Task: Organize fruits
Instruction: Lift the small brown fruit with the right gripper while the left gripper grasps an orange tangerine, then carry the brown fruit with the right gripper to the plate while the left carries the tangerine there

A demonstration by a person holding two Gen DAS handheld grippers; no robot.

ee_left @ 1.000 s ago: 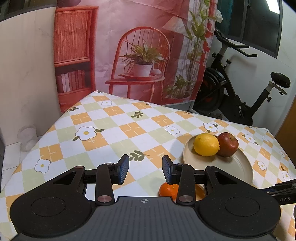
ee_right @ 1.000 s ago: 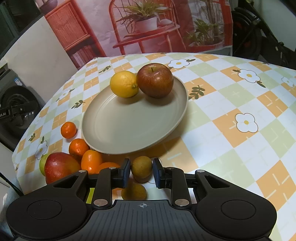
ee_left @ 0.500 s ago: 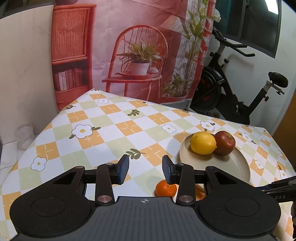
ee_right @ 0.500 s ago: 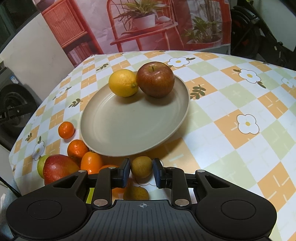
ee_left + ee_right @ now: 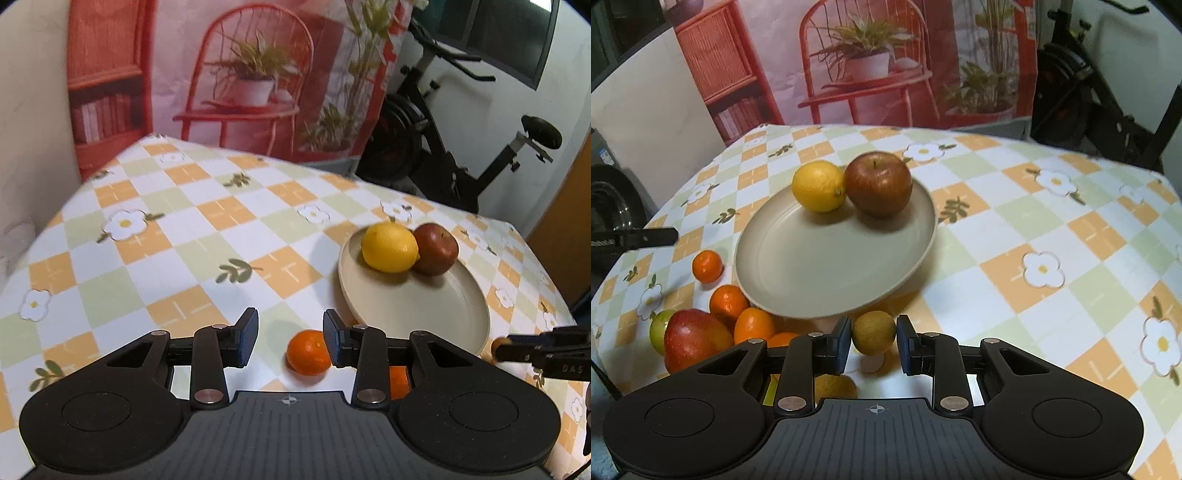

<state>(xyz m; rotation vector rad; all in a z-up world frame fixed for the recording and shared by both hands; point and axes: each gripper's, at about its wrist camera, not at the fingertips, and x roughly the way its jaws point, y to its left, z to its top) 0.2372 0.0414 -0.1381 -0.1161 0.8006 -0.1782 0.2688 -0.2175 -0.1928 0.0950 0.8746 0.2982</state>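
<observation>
Tablecloth (image 5: 1052, 236) in a check of orange, pale green and white squares, printed with white flowers and leaf sprigs, is spread over the whole table, and a printed backdrop (image 5: 871, 62) of a red chair and potted plants is hung behind it, with an exercise bike (image 5: 461, 155) stood to the right. A beige plate (image 5: 812, 273) is set on the cloth, and a yellow lemon (image 5: 818, 186) and a red apple (image 5: 878, 183) are laid touching each other at its far side. Off the plate's near left rim a cluster of fruit is gathered: a red-and-yellow mango (image 5: 696, 338), several tangerines (image 5: 728, 302) and, apart from them, one small tangerine (image 5: 707, 266). The right gripper (image 5: 873, 339) is clamped on a small brownish-green round fruit (image 5: 873, 332), held just in front of the plate's near edge. The left gripper (image 5: 290, 338) is held with its blue-padded jaws apart and nothing between them; the small tangerine (image 5: 309, 352) is seen on the cloth beyond, partly hidden behind the right-hand jaw. The letters "DAS" are read on a black part (image 5: 546, 354) at the right edge of the left wrist view.
</observation>
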